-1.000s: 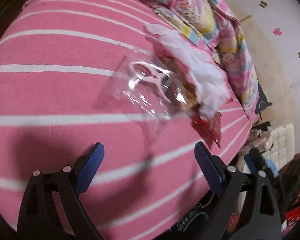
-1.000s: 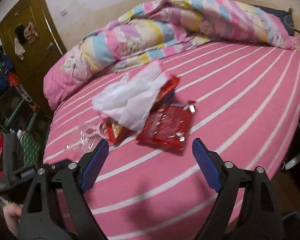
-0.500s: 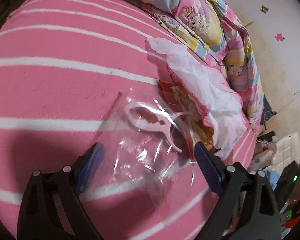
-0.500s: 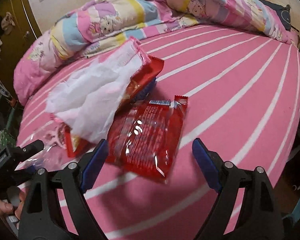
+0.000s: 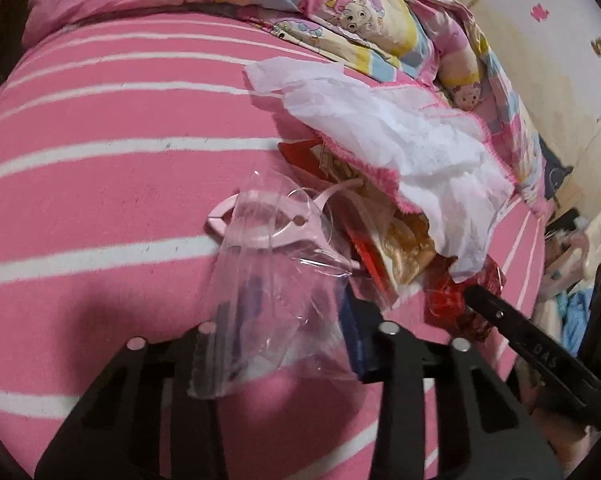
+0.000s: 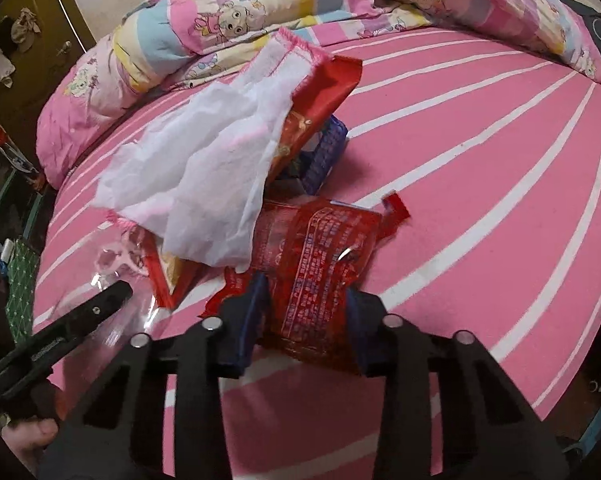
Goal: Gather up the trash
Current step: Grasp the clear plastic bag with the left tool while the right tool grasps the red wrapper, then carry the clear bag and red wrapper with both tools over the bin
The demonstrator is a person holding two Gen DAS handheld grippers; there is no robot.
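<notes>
Lifting both pieces cleanly off the bed (image 6: pixel 480 168) matters: left gripper (image 5: pixel 284 328) pinches the clear plastic bag (image 5: pixel 276 280), right gripper (image 6: pixel 304 312) clamps the red wrapper (image 6: pixel 316 264); avoid snagging the tissue (image 6: pixel 204 176).

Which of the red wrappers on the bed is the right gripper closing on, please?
The flat red wrapper printed with white text, nearest the right gripper; the other red wrapper lies farther back, under the white tissue.

- The trash pile lies on the bed (image 6: pixel 480 152), with the quilt (image 6: pixel 228 12) behind it.
- The tissue (image 6: pixel 204 184) lies on top of the snack wrappers.
- The clear bag (image 5: pixel 276 280) sits between the left tongs (image 5: pixel 284 344), partly over a clip (image 5: pixel 256 224).
- The foil packet (image 6: pixel 320 280) sits between the right tongs (image 6: pixel 304 320), before a small box (image 6: pixel 324 152).
</notes>
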